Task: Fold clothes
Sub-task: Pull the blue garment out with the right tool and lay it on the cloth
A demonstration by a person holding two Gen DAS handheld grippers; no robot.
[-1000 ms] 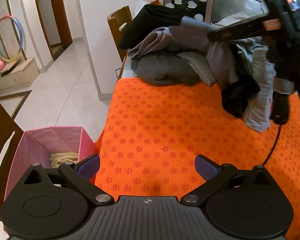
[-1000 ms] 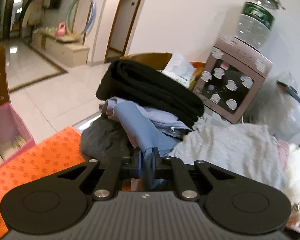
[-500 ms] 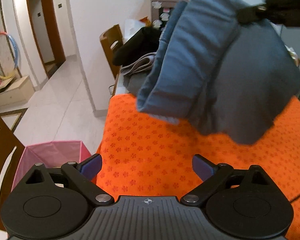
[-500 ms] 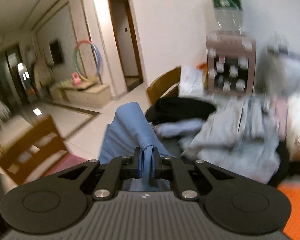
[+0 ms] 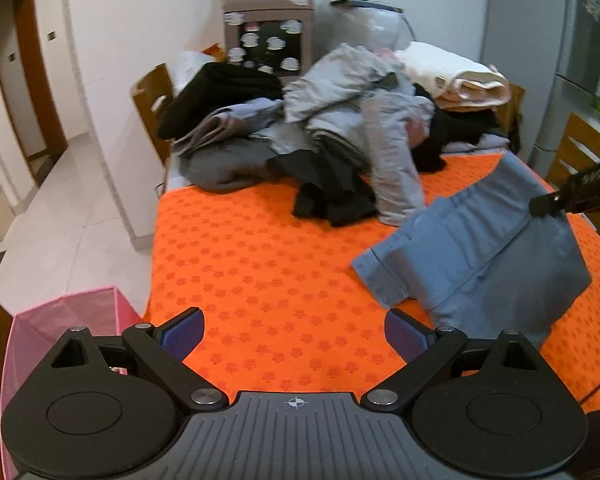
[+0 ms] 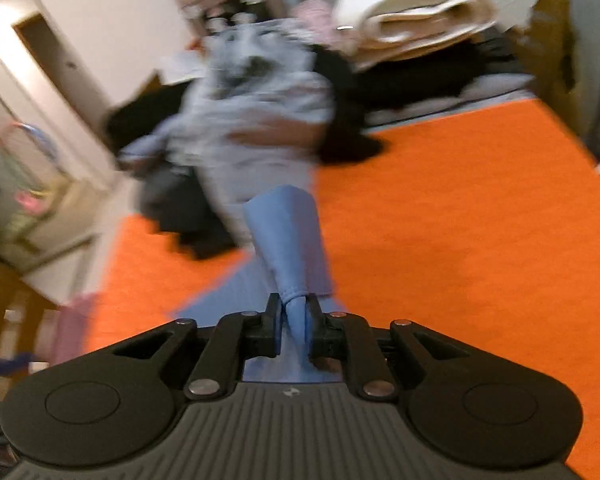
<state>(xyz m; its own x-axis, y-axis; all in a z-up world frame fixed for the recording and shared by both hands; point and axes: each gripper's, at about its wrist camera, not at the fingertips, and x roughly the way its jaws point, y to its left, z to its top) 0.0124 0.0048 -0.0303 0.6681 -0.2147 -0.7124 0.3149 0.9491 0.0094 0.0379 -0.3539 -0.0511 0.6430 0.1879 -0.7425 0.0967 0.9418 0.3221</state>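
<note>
A blue garment (image 5: 480,248) hangs from my right gripper (image 5: 540,206) over the right side of the orange mat (image 5: 260,272), its lower edge touching the mat. In the right wrist view my right gripper (image 6: 294,320) is shut on a bunched fold of that blue garment (image 6: 290,240). My left gripper (image 5: 294,332) is open and empty, low over the mat's near edge, left of the garment. A heap of grey, black and cream clothes (image 5: 340,128) lies at the far end of the table.
A pink fabric bin (image 5: 60,328) stands on the floor at the near left. Wooden chairs stand at the far left (image 5: 152,96) and right (image 5: 580,148). A water dispenser (image 5: 268,32) is behind the clothes heap. The right wrist view is motion-blurred.
My right gripper pulled the blue garment out of the heap, swung it across in the air, and lowered it onto the right side of the mat. The left gripper stayed open.
</note>
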